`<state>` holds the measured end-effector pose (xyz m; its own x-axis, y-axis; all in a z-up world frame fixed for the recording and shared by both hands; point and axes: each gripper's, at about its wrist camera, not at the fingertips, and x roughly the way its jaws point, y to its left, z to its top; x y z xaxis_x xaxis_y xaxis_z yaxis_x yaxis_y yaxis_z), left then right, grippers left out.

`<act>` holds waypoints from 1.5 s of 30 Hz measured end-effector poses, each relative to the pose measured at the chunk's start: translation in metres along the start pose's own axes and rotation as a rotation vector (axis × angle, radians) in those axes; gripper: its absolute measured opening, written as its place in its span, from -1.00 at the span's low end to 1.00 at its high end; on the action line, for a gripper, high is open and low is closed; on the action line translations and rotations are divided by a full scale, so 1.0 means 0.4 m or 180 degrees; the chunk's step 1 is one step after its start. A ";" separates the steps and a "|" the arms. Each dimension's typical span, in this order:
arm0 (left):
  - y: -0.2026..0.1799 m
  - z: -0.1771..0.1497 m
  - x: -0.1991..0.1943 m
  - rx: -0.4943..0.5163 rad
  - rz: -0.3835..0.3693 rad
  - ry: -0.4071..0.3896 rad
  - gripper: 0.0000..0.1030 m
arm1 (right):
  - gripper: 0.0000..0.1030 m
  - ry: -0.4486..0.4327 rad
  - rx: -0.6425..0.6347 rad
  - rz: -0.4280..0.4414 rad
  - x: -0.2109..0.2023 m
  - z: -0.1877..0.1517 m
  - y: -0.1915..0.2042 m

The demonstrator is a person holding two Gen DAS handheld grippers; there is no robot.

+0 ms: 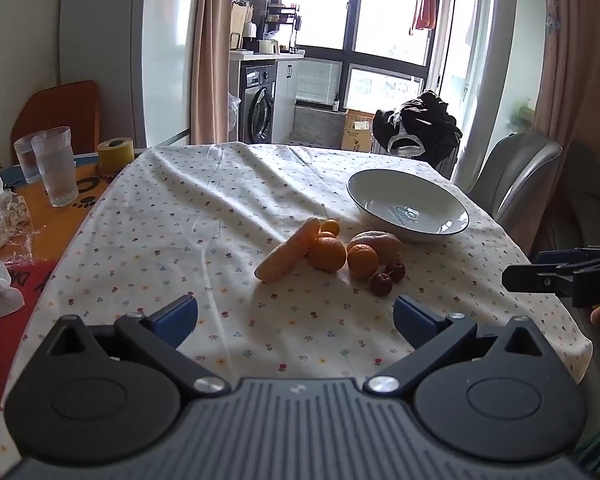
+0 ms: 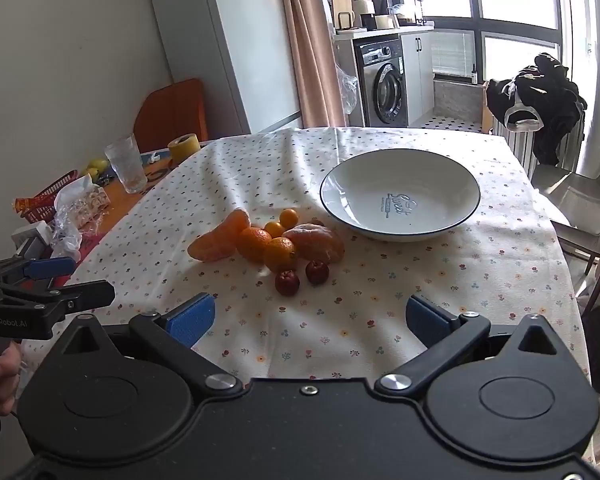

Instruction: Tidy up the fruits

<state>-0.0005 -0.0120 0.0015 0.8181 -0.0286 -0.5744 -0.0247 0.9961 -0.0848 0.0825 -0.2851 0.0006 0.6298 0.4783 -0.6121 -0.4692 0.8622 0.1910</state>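
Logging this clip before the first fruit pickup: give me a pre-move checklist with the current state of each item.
1. Left tool open, nothing between its blue pads: ok.
2. Right tool open, nothing held: ok.
3. White blue-rimmed ceramic bowl upright, nothing inside: ok.
4. Fruit cluster on the floral tablecloth, unobstructed: ok.
5. Two small dark red round fruits nearest the tools, apart from the larger orange citrus: ok.
6. Whether the oranges touching each other will roll when one is lifted: cannot tell.
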 end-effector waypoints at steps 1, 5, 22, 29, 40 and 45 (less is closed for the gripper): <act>0.000 -0.001 0.002 0.0000 -0.0002 0.0001 1.00 | 1.00 0.0003 -0.0011 -0.0013 0.003 -0.001 0.001; 0.002 -0.002 0.003 0.0002 -0.0009 -0.0001 1.00 | 1.00 0.0001 -0.0023 -0.0049 0.007 -0.001 -0.001; 0.005 0.000 -0.010 -0.0004 0.0015 -0.0055 1.00 | 1.00 -0.0016 0.0007 0.0016 0.005 0.000 -0.004; 0.004 0.004 -0.014 0.0000 0.0016 -0.0082 1.00 | 1.00 -0.0039 -0.0026 0.0007 0.000 0.001 -0.003; 0.003 0.002 -0.014 -0.0018 0.0003 -0.0102 1.00 | 1.00 -0.0021 -0.0021 -0.0014 0.004 -0.006 -0.005; 0.009 0.004 -0.018 -0.0023 0.0004 -0.0123 1.00 | 1.00 -0.0006 -0.0026 -0.0015 0.009 -0.009 -0.005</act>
<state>-0.0053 -0.0082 0.0066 0.8396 -0.0241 -0.5427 -0.0297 0.9955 -0.0902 0.0833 -0.2856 -0.0046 0.6332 0.4745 -0.6115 -0.4712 0.8631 0.1819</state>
